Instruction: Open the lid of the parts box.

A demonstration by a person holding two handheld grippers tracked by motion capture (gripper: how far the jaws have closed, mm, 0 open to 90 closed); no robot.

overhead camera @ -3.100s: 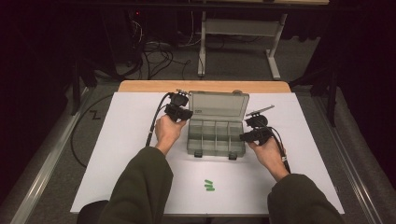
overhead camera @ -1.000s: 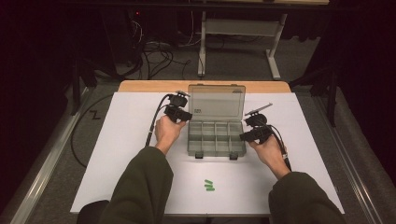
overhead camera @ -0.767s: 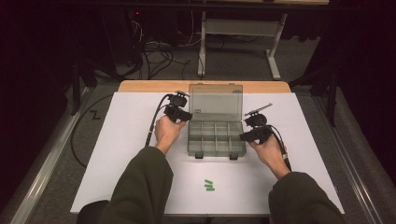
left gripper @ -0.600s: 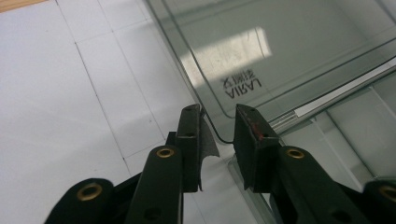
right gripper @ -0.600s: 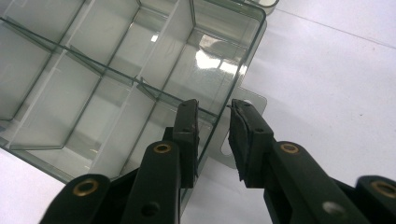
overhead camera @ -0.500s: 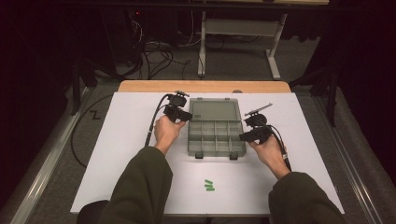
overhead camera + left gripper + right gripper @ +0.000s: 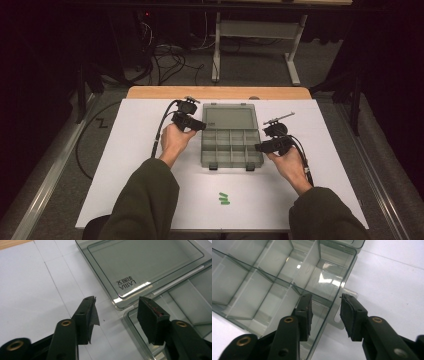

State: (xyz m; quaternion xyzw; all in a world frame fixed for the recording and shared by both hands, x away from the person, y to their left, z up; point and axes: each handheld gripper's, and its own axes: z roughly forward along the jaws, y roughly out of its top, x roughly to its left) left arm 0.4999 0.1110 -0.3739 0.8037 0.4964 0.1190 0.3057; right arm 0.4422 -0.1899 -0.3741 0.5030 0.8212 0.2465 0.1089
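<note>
1. The clear grey plastic compartment box [image 7: 232, 146] lies at the middle of the white table [image 7: 125, 150], its flat transparent lid [image 7: 229, 117] laid fully back, away from the person.
2. The left gripper [image 7: 116, 308] has just been spreading its jaws; they stand apart over the lid's corner, pressing nothing.
3. The right gripper [image 7: 324, 307] has likewise been opening, straddling the box's side wall (no squeeze on it).
4. Opening looks finished; next, probably, comes reaching back for the small green pieces [image 7: 223, 198] near the front edge.

1 organiser box [image 7: 231, 141], 3 green pcs [image 7: 223, 198]
</note>
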